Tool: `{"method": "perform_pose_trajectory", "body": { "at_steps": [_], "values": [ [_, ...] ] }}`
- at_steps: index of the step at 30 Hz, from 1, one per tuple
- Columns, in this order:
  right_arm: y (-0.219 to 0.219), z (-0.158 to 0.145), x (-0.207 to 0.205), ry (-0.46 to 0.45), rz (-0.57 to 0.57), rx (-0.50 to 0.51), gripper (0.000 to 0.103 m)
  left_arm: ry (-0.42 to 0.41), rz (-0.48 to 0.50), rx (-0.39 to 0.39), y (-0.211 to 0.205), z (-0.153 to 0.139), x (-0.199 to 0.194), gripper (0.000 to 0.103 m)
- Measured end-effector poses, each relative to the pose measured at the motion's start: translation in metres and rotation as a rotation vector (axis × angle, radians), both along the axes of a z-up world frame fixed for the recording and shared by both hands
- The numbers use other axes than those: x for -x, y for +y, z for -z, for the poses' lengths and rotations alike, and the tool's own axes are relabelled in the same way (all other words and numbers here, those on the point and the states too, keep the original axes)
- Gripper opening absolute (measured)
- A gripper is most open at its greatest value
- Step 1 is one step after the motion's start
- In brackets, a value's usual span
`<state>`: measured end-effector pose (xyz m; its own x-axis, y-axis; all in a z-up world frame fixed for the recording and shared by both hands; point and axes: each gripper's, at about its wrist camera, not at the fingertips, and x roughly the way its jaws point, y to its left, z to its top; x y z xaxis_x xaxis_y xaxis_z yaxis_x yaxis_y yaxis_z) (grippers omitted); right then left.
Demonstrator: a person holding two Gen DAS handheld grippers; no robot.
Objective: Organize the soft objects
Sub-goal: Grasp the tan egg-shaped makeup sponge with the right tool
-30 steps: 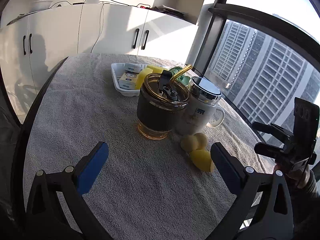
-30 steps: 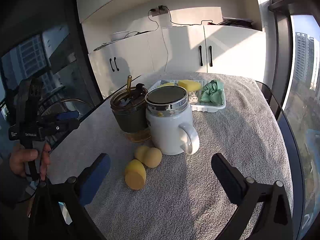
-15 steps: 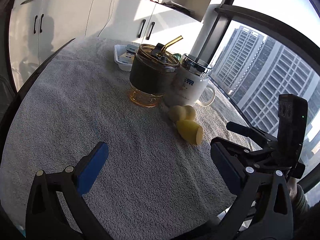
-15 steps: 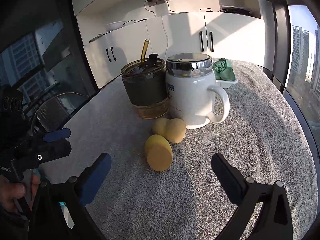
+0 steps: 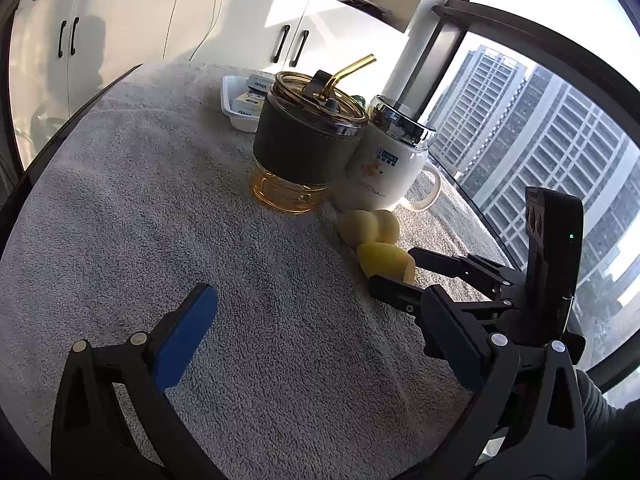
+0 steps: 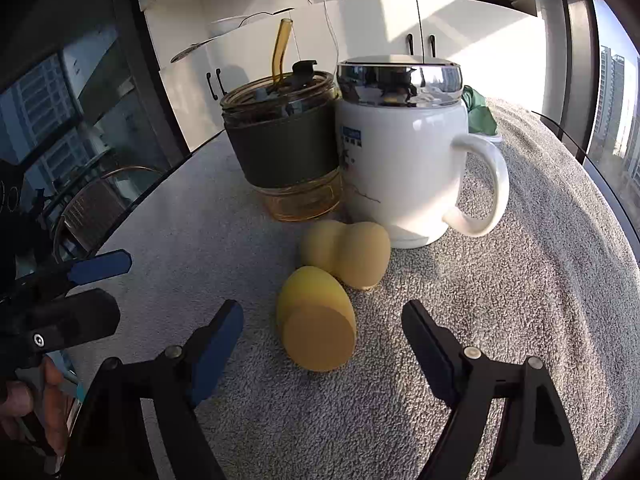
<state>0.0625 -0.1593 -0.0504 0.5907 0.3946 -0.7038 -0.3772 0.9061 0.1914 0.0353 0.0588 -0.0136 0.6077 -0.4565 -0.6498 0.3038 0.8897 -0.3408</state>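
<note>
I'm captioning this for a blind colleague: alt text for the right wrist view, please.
The right tool, closing, flanks an egg-shaped yellow foam sponge on a grey towel-covered table. Behind sit a gourd-shaped tan sponge, a lidded white ceramic mug and an amber glass straw tumbler.

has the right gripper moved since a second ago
Yes. The right gripper has come down and in toward the yellow sponge by the white mug; the sponge now lies between its closing jaws, untouched.
</note>
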Motion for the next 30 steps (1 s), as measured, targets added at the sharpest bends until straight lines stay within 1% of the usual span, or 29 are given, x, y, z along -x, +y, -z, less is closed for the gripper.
{"method": "perform_pose_trajectory", "body": {
  "at_steps": [2, 3, 4, 5, 12, 14, 16, 18, 20, 22, 24, 26, 27, 28, 29, 30],
  "values": [
    [0.003, 0.002, -0.003, 0.013, -0.013, 0.005, 0.068, 0.014, 0.013, -0.008, -0.003, 0.003, -0.005, 0.103],
    [0.005, 0.003, -0.005, 0.017, -0.016, 0.012, 0.066, 0.019, 0.016, -0.011, -0.005, 0.004, -0.007, 0.103],
    [0.007, 0.005, -0.007, 0.028, -0.021, 0.021, 0.055, 0.024, 0.019, -0.015, -0.007, 0.005, -0.009, 0.103],
    [0.009, 0.007, -0.008, 0.042, -0.026, 0.025, 0.042, 0.029, 0.022, -0.020, -0.009, 0.007, -0.012, 0.103],
    [0.003, 0.003, 0.005, 0.039, -0.017, 0.020, 0.040, 0.044, 0.052, -0.059, -0.034, 0.010, -0.027, 0.103],
    [-0.005, 0.000, 0.012, 0.033, -0.012, 0.036, 0.040, 0.042, 0.054, -0.092, -0.046, 0.012, -0.034, 0.103],
    [-0.017, -0.001, 0.016, 0.034, 0.009, 0.050, 0.040, 0.056, 0.059, -0.103, -0.057, 0.017, -0.042, 0.103],
    [-0.032, -0.002, 0.017, 0.043, 0.042, 0.048, 0.040, 0.068, 0.053, -0.130, -0.070, 0.023, -0.051, 0.103],
    [-0.047, 0.000, 0.015, 0.056, 0.078, 0.052, 0.040, 0.095, 0.049, -0.141, -0.083, 0.030, -0.063, 0.103],
    [-0.059, 0.003, 0.013, 0.069, 0.100, 0.045, 0.041, 0.100, 0.044, -0.180, -0.096, 0.036, -0.072, 0.103],
    [-0.066, 0.005, 0.012, 0.076, 0.103, 0.029, 0.041, 0.111, 0.033, -0.202, -0.105, 0.039, -0.081, 0.102],
    [-0.069, 0.005, 0.012, 0.072, 0.094, 0.020, 0.041, 0.109, 0.015, -0.199, -0.106, 0.037, -0.087, 0.102],
    [-0.067, 0.005, 0.011, 0.071, 0.089, 0.015, 0.041, 0.109, 0.010, -0.202, -0.106, 0.038, -0.090, 0.098],
    [-0.069, 0.005, 0.011, 0.070, 0.086, 0.009, 0.041, 0.102, 0.000, -0.213, -0.105, 0.038, -0.091, 0.087],
    [-0.071, 0.005, 0.012, 0.069, 0.084, 0.006, 0.041, 0.097, 0.006, -0.207, -0.104, 0.036, -0.091, 0.072],
    [-0.072, 0.006, 0.013, 0.068, 0.082, 0.002, 0.041, 0.095, 0.015, -0.206, -0.104, 0.036, -0.090, 0.069]
  ]
}}
